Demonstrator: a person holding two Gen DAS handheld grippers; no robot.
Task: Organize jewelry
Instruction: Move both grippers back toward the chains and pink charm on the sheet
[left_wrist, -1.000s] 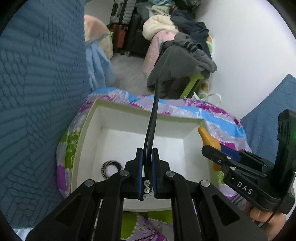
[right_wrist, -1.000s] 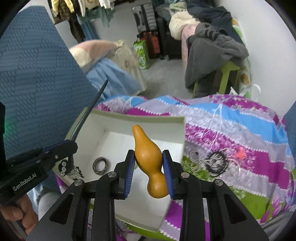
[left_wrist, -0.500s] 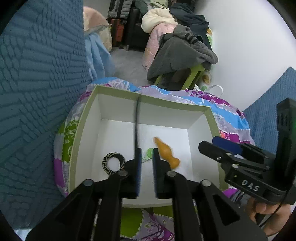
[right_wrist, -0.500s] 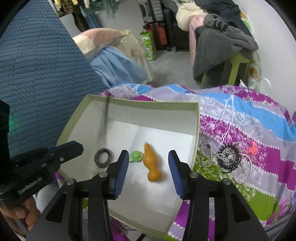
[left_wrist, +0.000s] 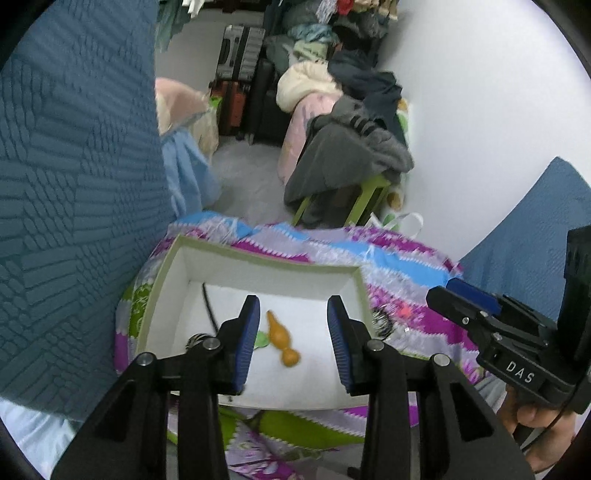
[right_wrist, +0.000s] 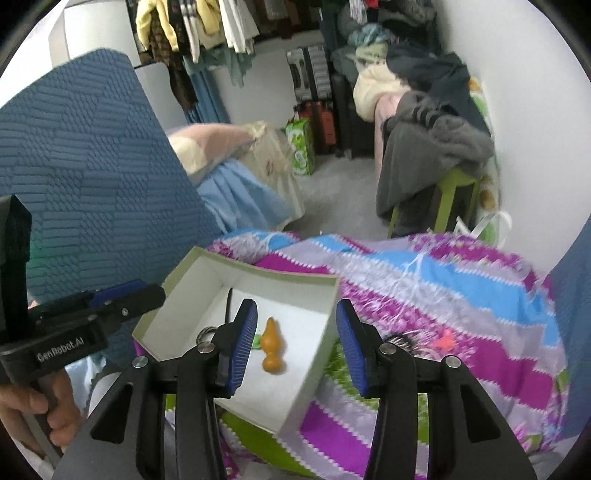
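A white open box (left_wrist: 266, 264) (right_wrist: 317, 373) with a green rim lies on the patterned bedspread. In it lie an orange gourd-shaped piece (left_wrist: 281, 341) (right_wrist: 272, 347), a thin black strap (left_wrist: 207, 306) (right_wrist: 229, 306), a patterned ring (left_wrist: 195, 338) (right_wrist: 207, 332) and a small green piece (left_wrist: 262, 339). My left gripper (left_wrist: 291, 343) is open and empty above the box. My right gripper (right_wrist: 295, 347) is open and empty above the box's right side. Several dark jewelry pieces (right_wrist: 402, 339) (left_wrist: 382, 319) lie on the bedspread right of the box.
A blue quilted headboard (left_wrist: 74, 184) rises at the left. A green stool piled with grey clothes (right_wrist: 436, 162) stands beyond the bed against the white wall. Suitcases and hanging clothes fill the back of the room.
The left gripper let go of the black strap and the right gripper let go of the orange piece; both lie in the box. Both grippers opened wide and pulled up and back.
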